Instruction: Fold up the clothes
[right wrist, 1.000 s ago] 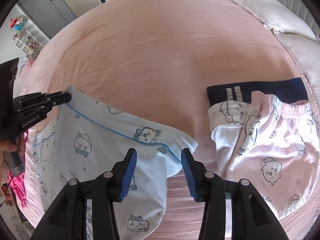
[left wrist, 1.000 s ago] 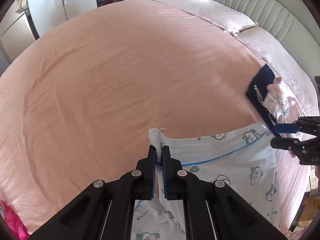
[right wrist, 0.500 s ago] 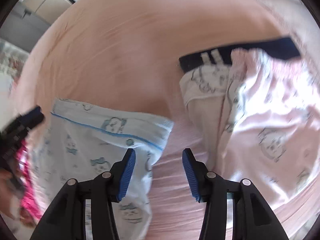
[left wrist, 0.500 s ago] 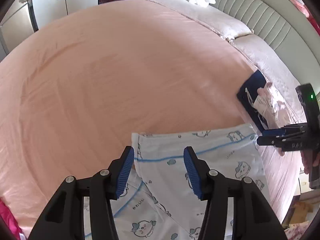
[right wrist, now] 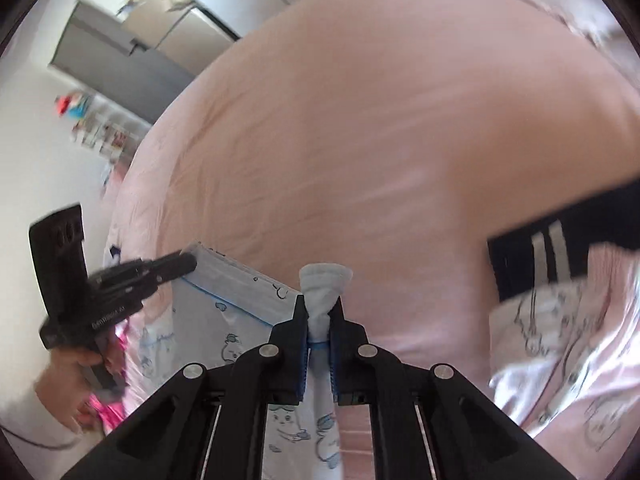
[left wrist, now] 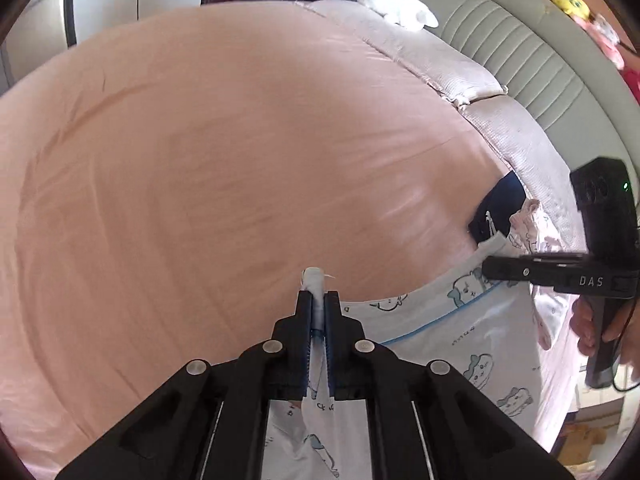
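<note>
A light blue pyjama garment (left wrist: 460, 332) with cartoon prints and blue piping lies on the near part of the pink bed (left wrist: 240, 160). My left gripper (left wrist: 318, 304) pinches its bunched left corner, the jaws closing tight on the cloth. In the right wrist view the same garment (right wrist: 224, 320) spreads to the left. My right gripper (right wrist: 322, 304) has the right corner between its pads, jaws closing on the fabric. Each gripper shows in the other's view: the right one (left wrist: 520, 270) and the left one (right wrist: 176, 266), each held by a hand.
A pile of pink printed pyjamas (right wrist: 560, 360) lies on a navy striped garment (right wrist: 528, 264) to the right. Pillows (left wrist: 440, 68), a white plush toy (left wrist: 396, 4) and a padded headboard (left wrist: 520, 48) are at the far right. A magenta cloth (right wrist: 108, 412) lies at the left edge.
The left gripper let go of the corner, stood open half a second ago and has shut on it again. The right gripper swung left and shut on the other corner.
</note>
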Motion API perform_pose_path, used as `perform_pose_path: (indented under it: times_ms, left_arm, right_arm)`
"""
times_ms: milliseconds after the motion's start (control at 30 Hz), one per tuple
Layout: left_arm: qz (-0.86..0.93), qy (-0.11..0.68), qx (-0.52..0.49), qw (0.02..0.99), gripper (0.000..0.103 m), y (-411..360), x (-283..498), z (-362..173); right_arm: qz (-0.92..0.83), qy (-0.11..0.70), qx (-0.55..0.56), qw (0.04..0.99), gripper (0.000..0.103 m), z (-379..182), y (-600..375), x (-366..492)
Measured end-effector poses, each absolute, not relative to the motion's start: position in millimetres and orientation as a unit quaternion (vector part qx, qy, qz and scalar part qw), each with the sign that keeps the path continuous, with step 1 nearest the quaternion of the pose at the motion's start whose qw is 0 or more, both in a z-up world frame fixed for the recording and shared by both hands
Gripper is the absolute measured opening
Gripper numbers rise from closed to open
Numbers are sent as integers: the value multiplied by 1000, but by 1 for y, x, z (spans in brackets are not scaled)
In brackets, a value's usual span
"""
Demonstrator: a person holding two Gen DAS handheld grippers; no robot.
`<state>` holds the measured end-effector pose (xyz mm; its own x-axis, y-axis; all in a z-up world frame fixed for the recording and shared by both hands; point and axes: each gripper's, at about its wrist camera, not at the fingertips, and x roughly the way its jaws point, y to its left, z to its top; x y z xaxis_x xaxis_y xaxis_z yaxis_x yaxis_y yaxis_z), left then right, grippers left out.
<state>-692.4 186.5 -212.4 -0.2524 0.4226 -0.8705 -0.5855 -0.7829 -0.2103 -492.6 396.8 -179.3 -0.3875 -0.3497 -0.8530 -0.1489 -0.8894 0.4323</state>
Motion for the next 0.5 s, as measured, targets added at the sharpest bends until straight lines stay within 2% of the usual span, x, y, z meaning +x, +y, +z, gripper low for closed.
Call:
perform_pose_path:
  times_ms: [100, 167, 267, 333, 400, 500]
  left_arm:
    - [772, 99, -563, 280, 8, 185, -711, -244]
    - [764, 106, -581, 261, 9, 193, -724, -253]
    - [804, 99, -527, 259, 12, 190, -725, -226]
    - [839, 112, -483, 224, 19, 187, -718, -207]
    - [852, 118, -464, 214, 23, 177, -707, -194]
    - [807, 138, -505, 273, 23, 181, -685, -212]
  right_arm:
    - [-829, -116, 545, 51, 8, -170, 384, -505]
    - [-813, -127, 568, 29, 12, -178, 388, -508]
    - [-820, -157, 550, -24, 31, -172, 398, -499]
    - [-831, -172, 524, -68, 52, -163, 409, -488]
    - [-837, -176, 508, -99, 55, -155, 418, -476]
    - [-837, -159, 520, -66, 55, -149, 405, -467]
